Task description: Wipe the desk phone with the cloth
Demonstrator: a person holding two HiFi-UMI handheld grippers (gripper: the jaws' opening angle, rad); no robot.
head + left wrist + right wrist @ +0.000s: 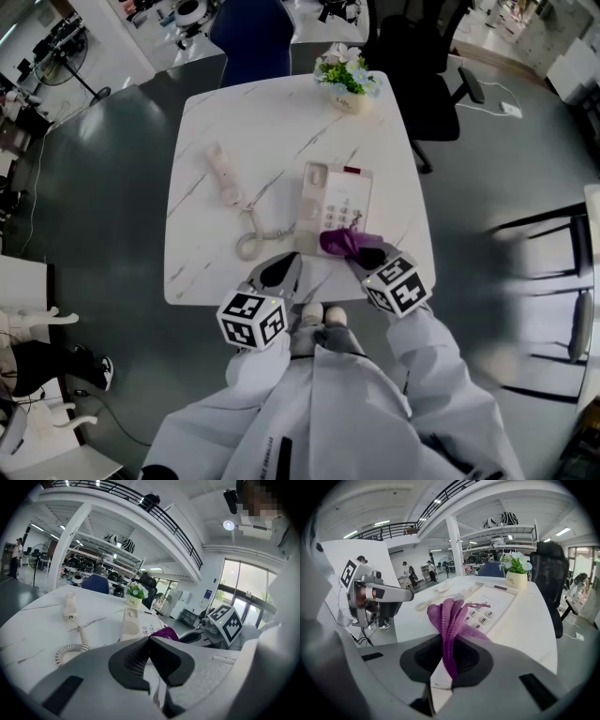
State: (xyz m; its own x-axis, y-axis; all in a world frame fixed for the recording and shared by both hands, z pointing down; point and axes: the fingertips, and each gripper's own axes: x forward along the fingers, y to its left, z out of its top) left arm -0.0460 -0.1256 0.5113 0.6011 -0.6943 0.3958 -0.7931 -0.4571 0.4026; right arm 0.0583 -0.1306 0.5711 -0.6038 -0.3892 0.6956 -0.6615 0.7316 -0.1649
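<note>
Right gripper view: right gripper (449, 663) pinches cloth (450, 616) on desk phone (493, 603); left gripper (148, 638) closed, empty.

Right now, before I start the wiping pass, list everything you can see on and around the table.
table: one, white marble pattern, centre of the head view
desk phone base: one, cream, near right part of the table
handset: one, cream, off the base, lying on the table to its left
coiled cord: one, cream, runs from the handset to the base
flower pot: one, white with green and pale flowers, far edge of the table
cloth: one, purple, at the base's near edge
blue chair: one, beyond the table
black office chair: one, far right corner
left gripper: grey, jaws together, empty
right gripper: grey, jaws clamped on the cloth
</note>
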